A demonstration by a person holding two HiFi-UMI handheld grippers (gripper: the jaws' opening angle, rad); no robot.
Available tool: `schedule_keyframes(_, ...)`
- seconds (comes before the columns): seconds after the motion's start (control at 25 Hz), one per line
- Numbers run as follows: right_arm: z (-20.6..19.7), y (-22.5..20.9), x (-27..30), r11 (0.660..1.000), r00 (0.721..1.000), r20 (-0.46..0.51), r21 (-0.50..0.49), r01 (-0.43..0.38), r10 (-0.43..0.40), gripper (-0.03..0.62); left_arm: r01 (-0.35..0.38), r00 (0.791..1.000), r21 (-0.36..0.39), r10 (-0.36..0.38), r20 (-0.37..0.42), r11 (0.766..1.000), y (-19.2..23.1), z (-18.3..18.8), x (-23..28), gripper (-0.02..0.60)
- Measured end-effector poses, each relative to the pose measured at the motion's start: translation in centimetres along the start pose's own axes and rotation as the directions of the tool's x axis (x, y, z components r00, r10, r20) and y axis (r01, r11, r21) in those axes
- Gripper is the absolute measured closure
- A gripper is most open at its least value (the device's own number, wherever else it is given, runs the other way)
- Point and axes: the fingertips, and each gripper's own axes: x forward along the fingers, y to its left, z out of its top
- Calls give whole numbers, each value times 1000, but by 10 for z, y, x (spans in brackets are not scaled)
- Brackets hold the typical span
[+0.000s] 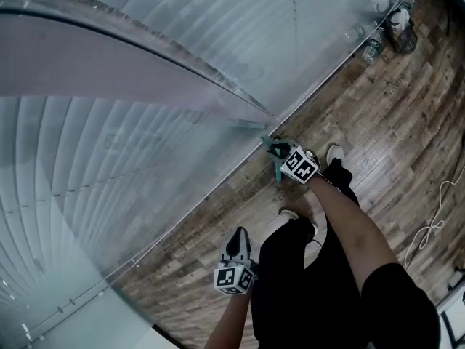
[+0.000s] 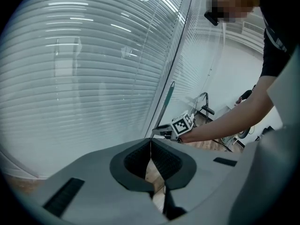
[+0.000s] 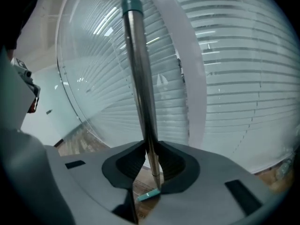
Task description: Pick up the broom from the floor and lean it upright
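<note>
The broom, a steel shaft with a teal collar high at 12 o'clock in the right gripper view, stands nearly upright against a glass wall backed by slatted blinds. A teal part of it shows at the shaft's foot, low on the wooden floor. The right gripper is clamped on the shaft, jaw tips against it on either side. In the head view that gripper sits at about 1 o'clock from the left gripper, well apart from it. The left gripper's jaws are pressed together with nothing between them. Bottles stand along the wall's base at 1 o'clock, and a white cable trails at 3 o'clock.
</note>
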Motion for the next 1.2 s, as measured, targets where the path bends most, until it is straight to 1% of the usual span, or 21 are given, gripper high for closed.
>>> schedule_keyframes(0.08,3,4,-5,999,1000,-13,-36,-1,0,503,-5,1000,-8,5,1,1000,1,-3,-1,561)
schedule_keyframes(0.16,-2,10,-16,999,1000,-28,-35,2,-3,503,-8,1000,-20,8,-4,1000,-1,-5,-4,561)
schedule_keyframes(0.28,-14,13,-37,1000,998,-62,2,29,-29,503,3,1000,-18,-3,-7,1000,-7,0,-8,561)
schedule_keyframes(0.4,-22,17,-60,996,991,-122,60,65,-57,503,14,1000,-11,-14,2,1000,-11,9,-13,561)
schedule_keyframes(0.56,-31,27,-72,996,974,-217,58,73,-59,505,10,1000,-40,-9,17,999,-8,15,-13,561)
schedule_keyframes(0.68,-45,36,-64,995,951,-302,55,85,-64,505,10,1000,-42,-10,10,999,-5,13,-10,561)
schedule_keyframes(0.84,-72,39,-34,989,917,-394,101,105,-57,503,3,1000,-40,-3,4,999,0,6,-6,561)
schedule_keyframes(1.0,-71,30,3,991,920,-392,113,72,-22,505,8,1000,-22,-8,22,1000,4,2,4,561)
schedule_keyframes(1.12,-64,18,24,985,924,-381,142,95,-35,503,-4,999,8,3,41,1000,11,5,8,561)
schedule_keyframes(1.2,-62,12,30,981,930,-365,158,112,-47,503,-13,999,9,13,51,1000,16,5,7,561)
